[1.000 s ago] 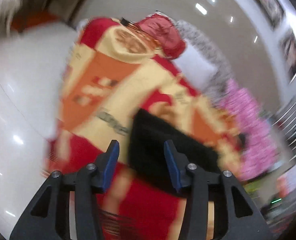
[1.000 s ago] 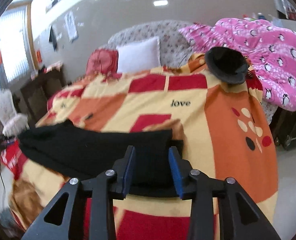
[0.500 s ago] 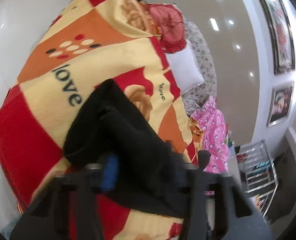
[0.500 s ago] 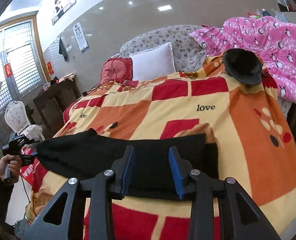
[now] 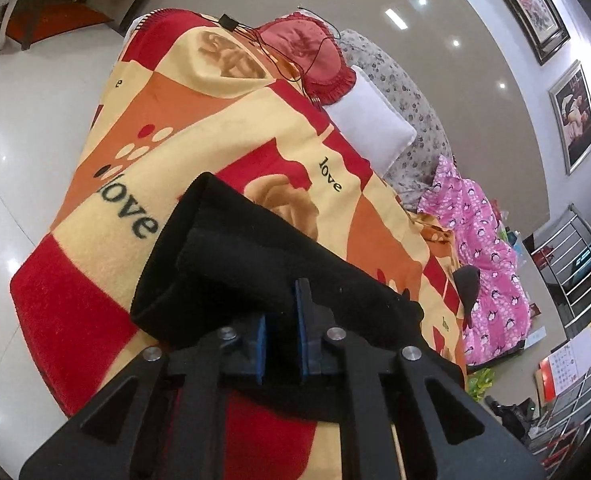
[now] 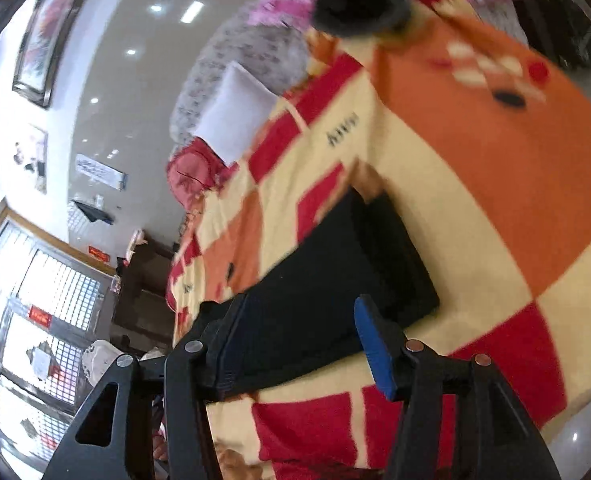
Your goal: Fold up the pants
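The black pants [image 5: 255, 264] lie stretched across a red, orange and cream blanket [image 5: 215, 128] on the bed. My left gripper [image 5: 281, 320] is shut on the near edge of the pants, and the cloth bunches up over its blue pads. In the right wrist view the other end of the pants [image 6: 335, 272] rests flat and folded on the blanket [image 6: 475, 184]. My right gripper [image 6: 302, 302] is tilted over that end with its jaws opening. The cloth lies under the gap and the pads do not press on it.
At the head of the bed are a white pillow [image 5: 369, 128] and a red cushion [image 5: 303, 44] with a black cable. A pink penguin quilt [image 5: 483, 240] and a black hat [image 6: 359, 4] lie at the far side. A glossy white floor [image 5: 23, 120] surrounds the bed, and a metal rack [image 5: 583, 264] stands on the right.
My left gripper came onto the pants' edge and closed on it. My right gripper rolled sideways, dropped lower and spread its jaws, letting go of the cloth it held.
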Motion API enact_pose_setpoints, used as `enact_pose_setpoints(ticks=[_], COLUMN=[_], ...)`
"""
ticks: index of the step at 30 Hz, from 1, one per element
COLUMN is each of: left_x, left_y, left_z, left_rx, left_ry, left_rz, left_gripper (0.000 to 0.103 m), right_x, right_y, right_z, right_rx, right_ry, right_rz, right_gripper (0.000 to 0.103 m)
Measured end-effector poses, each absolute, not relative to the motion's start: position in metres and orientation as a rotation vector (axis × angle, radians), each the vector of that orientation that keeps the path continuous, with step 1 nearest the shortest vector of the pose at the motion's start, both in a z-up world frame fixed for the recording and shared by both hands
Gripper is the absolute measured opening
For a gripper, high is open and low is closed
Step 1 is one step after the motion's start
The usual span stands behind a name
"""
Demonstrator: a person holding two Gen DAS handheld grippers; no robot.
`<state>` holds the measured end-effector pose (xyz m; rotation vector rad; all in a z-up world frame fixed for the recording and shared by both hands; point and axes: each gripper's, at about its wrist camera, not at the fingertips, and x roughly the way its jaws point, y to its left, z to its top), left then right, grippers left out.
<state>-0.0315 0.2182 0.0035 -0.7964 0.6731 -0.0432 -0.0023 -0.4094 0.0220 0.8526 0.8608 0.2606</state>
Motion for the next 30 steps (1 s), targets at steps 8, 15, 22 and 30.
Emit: enact_pose_setpoints(ticks=[8, 15, 22, 30], left_x=[-0.03, -0.03, -0.052, -0.046], left_y=[0.217, 0.215, 0.213, 0.214], left_z=[0.001, 0.002, 0.026, -0.018], left_rx=[-0.8, -0.789, -0.749, -0.74], left_ry=[0.68, 0.686, 0.668, 0.76], left_rz=[-0.044, -0.038, -0.059, -0.008], left_gripper=[0.012, 0.007, 0.005, 0.008], right_x=[0.01, 0.016, 0.003, 0.008], right_y=[-0.421, -0.417, -0.428, -0.434], right_z=[-0.009, -0.015, 0.015, -0.014], right_rx=[0.963, 0.972, 0.81, 0.824], right_ry=[0.916, 0.869, 0.792, 0.878], right_rz=[0.203, 0.266, 0.205, 0.184], right_gripper=[0.056, 0.014, 0.003, 0.004])
